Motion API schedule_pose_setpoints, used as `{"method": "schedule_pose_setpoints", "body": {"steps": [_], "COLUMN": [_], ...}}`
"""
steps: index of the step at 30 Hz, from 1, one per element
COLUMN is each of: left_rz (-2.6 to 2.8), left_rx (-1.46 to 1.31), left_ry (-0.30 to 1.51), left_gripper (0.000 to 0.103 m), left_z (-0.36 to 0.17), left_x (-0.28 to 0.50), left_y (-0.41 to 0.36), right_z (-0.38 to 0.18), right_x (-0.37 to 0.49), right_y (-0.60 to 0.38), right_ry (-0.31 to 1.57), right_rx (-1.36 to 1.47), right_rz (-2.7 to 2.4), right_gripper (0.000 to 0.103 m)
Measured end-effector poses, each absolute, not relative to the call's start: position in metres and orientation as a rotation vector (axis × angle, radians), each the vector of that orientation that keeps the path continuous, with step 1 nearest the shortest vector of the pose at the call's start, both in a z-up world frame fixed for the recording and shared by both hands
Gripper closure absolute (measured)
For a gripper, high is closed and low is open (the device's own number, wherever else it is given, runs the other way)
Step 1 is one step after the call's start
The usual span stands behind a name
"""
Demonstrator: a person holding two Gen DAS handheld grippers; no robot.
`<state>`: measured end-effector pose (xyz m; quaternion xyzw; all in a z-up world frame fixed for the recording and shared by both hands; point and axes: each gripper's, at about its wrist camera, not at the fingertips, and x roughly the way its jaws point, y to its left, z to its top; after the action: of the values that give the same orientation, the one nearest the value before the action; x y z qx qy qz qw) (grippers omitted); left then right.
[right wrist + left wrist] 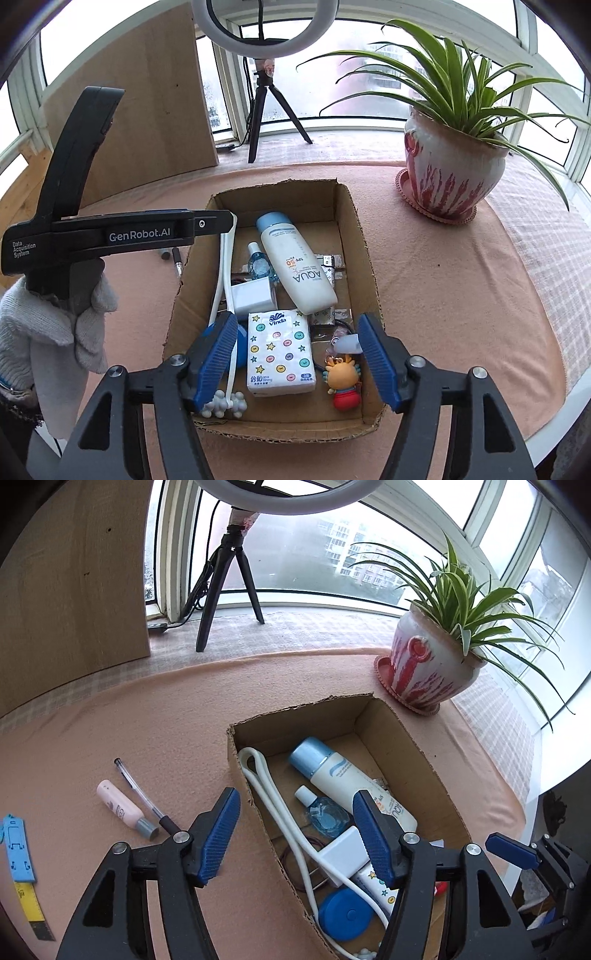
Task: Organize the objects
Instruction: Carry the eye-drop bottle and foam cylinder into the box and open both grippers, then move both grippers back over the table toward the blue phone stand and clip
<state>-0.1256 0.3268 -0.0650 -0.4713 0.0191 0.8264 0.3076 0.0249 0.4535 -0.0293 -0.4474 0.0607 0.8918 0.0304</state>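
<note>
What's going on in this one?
A person with a handheld gripper in each hand is tidying small items into a cardboard box on a peach tablecloth. Both the left gripper and the right gripper hang open over the box, holding nothing. Inside lie a sunscreen bottle, a tissue pack, a white charger and a small toy figure. A pink tube, a pen and a tape measure are on the cloth outside, left of the box.

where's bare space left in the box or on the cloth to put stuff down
Free: the box's far right corner beyond the sunscreen bottle, and the pink cloth between box and plant pot. Crowded: the box's near half around the tissue pack and toy.
</note>
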Motion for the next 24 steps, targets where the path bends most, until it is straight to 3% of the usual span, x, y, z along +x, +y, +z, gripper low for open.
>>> {"method": "schedule_pose_setpoints", "body": {"steps": [24], "left_rz": [2.408], "left_rx": [-1.395], "left_ry": [-0.055], "left_gripper": [0.036], "left_z": [-0.082], "left_x": [-0.152], "left_y": [0.144], "right_z": [-0.028], "right_x": [0.000], "right_y": [0.385], "right_ry": [0.246], "right_rx": [-1.484], "right_rz": [2.831], "right_gripper": [0.039]}}
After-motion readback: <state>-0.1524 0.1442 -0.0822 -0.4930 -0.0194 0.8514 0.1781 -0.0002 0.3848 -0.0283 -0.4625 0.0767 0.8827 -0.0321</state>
